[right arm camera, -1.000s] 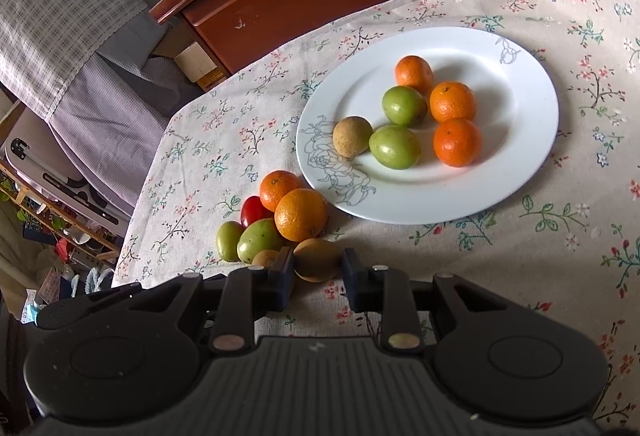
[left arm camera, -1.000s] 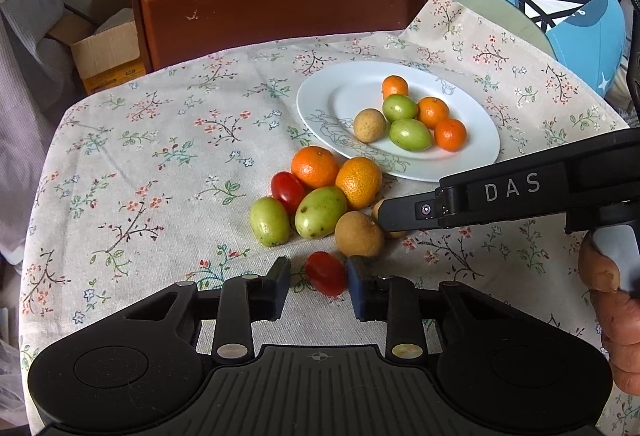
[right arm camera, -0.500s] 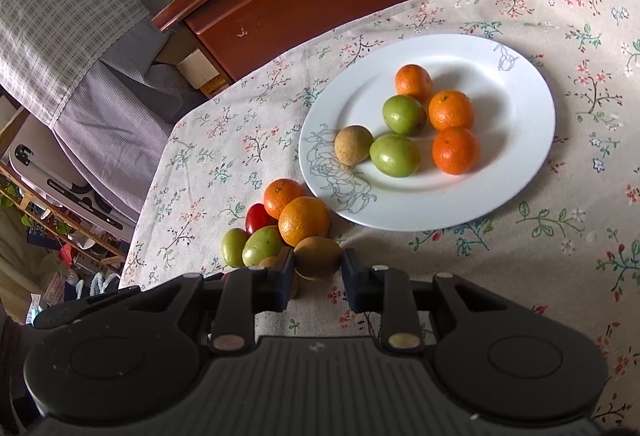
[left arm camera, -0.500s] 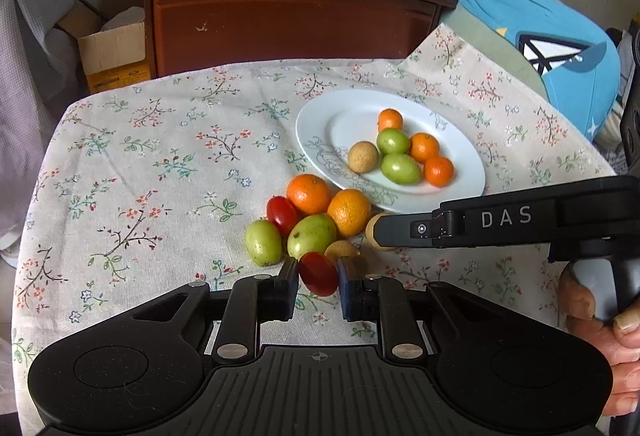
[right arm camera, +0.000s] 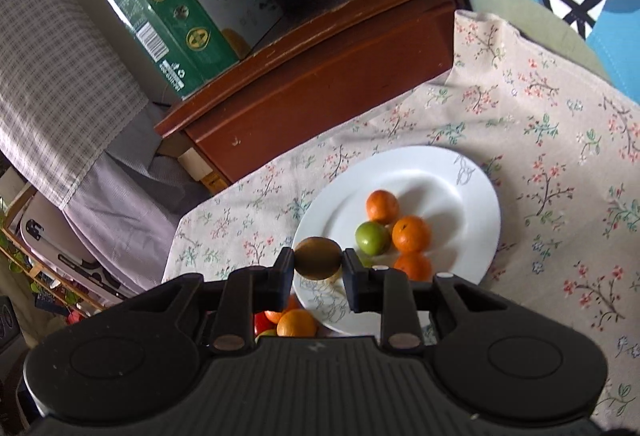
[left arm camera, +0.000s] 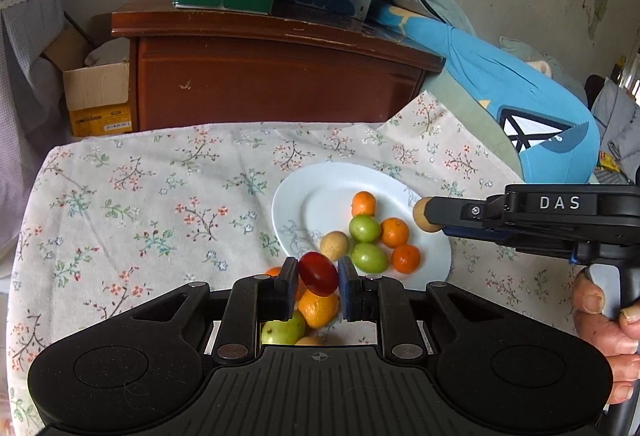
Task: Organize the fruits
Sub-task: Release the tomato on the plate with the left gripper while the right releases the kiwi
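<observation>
Left hand-held gripper (left arm camera: 318,282) pinching red cherry tomato (left arm camera: 319,273), right hand-held gripper (right arm camera: 318,263) pinching brown longan (right arm camera: 318,257). Carry level over white plate (right arm camera: 476,195), lower onto bare patch beside oranges (right arm camera: 411,234), release gently.

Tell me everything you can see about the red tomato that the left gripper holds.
The red tomato is small, oval and glossy, with smooth dark red skin and no visible stem. It is clamped between the two fingers of the left gripper, one pad pressing on each side, and sits tilted, its long axis leaning. It hangs in the air above the floral tablecloth, clear of the loose fruits below it, just short of the white plate. Nothing but the pads touches it.
</observation>
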### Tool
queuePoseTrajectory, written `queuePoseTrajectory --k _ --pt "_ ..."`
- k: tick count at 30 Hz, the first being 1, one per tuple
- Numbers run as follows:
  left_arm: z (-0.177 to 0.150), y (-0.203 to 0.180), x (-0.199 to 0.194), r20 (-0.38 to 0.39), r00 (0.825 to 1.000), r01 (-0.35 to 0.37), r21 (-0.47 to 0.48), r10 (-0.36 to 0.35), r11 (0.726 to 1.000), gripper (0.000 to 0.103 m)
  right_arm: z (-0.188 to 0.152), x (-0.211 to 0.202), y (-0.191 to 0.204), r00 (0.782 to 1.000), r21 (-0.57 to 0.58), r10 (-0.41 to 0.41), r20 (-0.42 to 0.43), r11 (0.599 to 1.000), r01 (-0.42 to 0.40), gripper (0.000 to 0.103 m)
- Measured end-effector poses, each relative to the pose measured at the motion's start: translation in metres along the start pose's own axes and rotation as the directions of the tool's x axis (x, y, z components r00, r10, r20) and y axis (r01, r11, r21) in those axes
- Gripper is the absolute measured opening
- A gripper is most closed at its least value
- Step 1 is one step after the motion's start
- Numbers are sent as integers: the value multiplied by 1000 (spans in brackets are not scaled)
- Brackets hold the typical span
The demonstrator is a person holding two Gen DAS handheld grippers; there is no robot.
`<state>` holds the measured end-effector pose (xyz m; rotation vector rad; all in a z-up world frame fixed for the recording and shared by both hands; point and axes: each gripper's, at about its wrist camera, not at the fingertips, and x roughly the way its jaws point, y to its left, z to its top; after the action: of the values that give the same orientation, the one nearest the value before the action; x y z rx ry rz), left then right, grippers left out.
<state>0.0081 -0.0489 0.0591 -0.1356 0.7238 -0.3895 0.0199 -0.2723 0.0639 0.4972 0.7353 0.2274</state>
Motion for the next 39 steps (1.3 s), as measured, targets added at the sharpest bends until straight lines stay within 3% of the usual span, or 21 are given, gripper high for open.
queuePoseTrajectory --k 7,13,24,32,33,35,37,39 --pt "23 -9 19 -9 1000 30 55 -30 998 19 18 2 -15 1000 59 -16 -7 998 17 26" --pt "34 -15 40 -29 999 37 87 -35 996 19 19 15 -34 996 112 -80 -43 990 85 26" --pt "44 -11 81 -79 995 66 38 -63 997 19 14 28 -59 987 222 -135 -90 963 152 26" --pt "49 -13 97 -89 995 59 40 -55 997 22 16 30 -62 986 234 -150 -69 959 163 29" --pt "50 -12 96 -88 995 58 39 -54 998 24 17 30 -61 986 225 -152 -63 961 163 29" --pt "52 -11 92 -80 996 49 30 -46 998 37 18 29 -57 987 205 -150 -56 966 159 29" --pt "55 -10 85 -60 998 36 29 -34 999 60 18 29 -55 989 193 -136 -49 971 143 29" --pt "59 -10 79 -51 999 21 32 -19 999 72 19 29 -51 991 175 -124 -45 976 130 30"
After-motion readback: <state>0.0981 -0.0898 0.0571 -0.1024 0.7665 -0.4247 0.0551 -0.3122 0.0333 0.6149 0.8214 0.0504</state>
